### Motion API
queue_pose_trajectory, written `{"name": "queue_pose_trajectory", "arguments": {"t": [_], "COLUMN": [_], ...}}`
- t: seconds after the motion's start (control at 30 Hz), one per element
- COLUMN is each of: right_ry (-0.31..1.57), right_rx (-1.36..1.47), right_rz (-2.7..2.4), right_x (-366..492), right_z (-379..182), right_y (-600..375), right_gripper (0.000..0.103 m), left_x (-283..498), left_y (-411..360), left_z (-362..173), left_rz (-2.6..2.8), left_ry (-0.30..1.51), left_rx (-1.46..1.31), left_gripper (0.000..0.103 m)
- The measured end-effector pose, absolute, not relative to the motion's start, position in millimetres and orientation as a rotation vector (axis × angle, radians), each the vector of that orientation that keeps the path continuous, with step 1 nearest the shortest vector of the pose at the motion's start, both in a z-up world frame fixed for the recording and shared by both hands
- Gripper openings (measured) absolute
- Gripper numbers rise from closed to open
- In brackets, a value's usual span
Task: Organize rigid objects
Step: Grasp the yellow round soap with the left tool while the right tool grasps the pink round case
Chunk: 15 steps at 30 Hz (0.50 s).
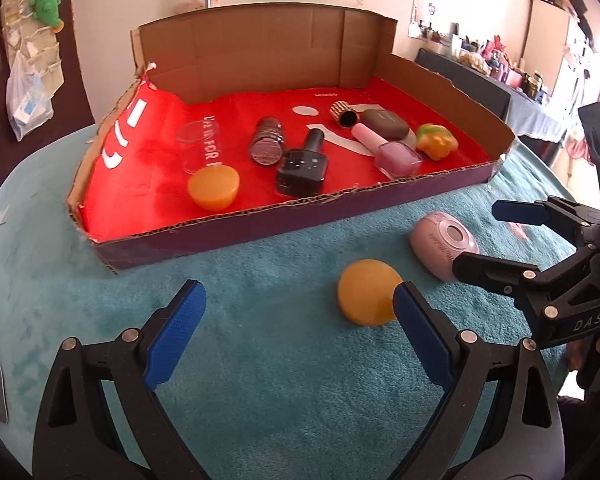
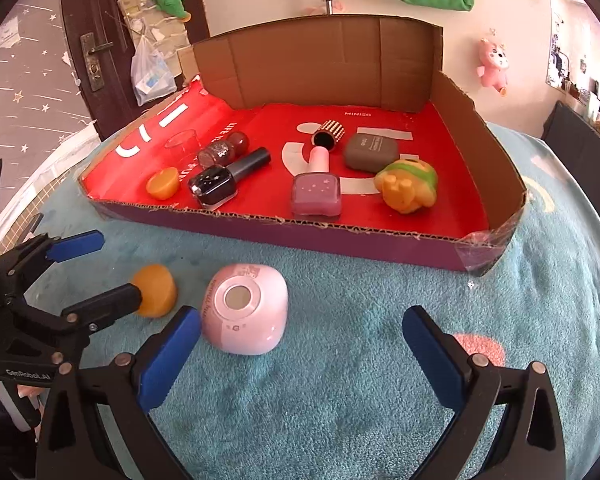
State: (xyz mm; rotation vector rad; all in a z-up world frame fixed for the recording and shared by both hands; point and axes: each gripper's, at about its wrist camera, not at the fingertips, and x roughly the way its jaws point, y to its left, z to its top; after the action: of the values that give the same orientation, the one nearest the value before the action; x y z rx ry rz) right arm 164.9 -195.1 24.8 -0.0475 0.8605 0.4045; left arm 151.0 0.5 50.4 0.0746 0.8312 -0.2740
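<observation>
Left gripper fingers spread wide, the orange cup lying on the teal desk cover just beside its right finger. Right gripper fingers spread too, the pink device just beside its left finger. Open cloth lies between both and the cardboard tray, whose low front wall stands ahead, with nail polish bottles inside.

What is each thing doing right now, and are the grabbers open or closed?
Left hand-held gripper: open, empty.
Right hand-held gripper: open, empty.
Orange cup: tipped over on the blanket, outside the box.
Pink case: on the blanket, outside the box.
Black polish bottle: lying down in the box.
Pink polish bottle: lying down in the box.
Cardboard box: open-topped.
</observation>
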Motion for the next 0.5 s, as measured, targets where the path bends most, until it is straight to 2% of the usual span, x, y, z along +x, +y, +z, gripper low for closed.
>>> {"name": "queue_pose_trajectory", "arguments": {"t": [0.13,0.23,0.3,0.5], "right_ry": [0.865,0.875,0.881,0.881], "right_rx": [-0.055,-0.056,-0.055,-0.082], "right_rz": [0.445,0.473,0.491,0.538], "right_x": [164.9,167.7,169.8,172.1], "right_z": [23.1,21.2,20.0,18.7], "right_y": [-191.5,-188.9,-188.2,-182.7], "right_gripper": [0.102,0.095,0.094,0.085], "left_x": [152.0,152.3,152.6,153.4], "left_y": [-5.6,-7.6,-9.3,-19.1], "left_z": [49.9,49.2,48.5,45.2], "left_rz": [-0.295,-0.320,-0.339,-0.413], "left_ry": [0.835,0.845,0.851,0.873], "left_rx": [0.091,0.091,0.095,0.114], "left_gripper": [0.092,0.087,0.084,0.065]}}
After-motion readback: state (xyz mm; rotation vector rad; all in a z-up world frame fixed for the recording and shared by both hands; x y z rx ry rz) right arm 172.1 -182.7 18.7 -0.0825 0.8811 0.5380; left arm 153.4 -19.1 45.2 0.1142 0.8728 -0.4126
